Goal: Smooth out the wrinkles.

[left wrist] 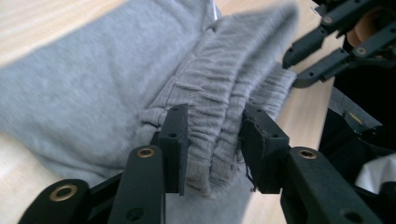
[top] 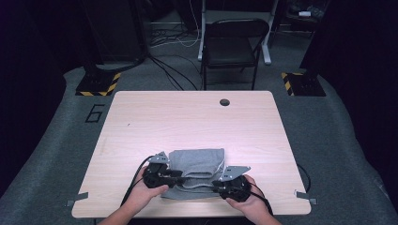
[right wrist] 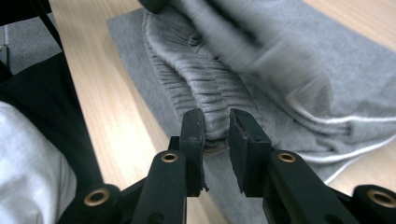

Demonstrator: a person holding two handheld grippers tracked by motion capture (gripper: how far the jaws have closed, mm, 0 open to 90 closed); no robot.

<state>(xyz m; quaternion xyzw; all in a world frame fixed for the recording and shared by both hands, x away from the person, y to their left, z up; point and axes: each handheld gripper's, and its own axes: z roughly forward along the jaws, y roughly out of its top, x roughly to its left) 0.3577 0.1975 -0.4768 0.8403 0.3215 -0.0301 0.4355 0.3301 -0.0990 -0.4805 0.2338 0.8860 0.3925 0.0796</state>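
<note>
Folded grey sweatpants (top: 197, 161) lie near the table's front edge. Their ribbed elastic waistband (left wrist: 219, 93) is bunched up between the two grippers. In the high view my left gripper (top: 185, 177) reaches in from the left and my right gripper (top: 213, 183) from the right, each held in a hand. In the left gripper view, the left gripper (left wrist: 215, 135) has the thick waistband filling the gap between its pads. My right gripper (right wrist: 216, 126) is pinched shut on the waistband's edge (right wrist: 210, 100). From the left gripper's camera, the right gripper (left wrist: 294, 70) holds the band's far end.
The light wooden table (top: 187, 117) has a cable hole (top: 224, 102) near its far edge. A black folding chair (top: 232, 47) stands behind the table. Cables trail from both grippers over the front edge.
</note>
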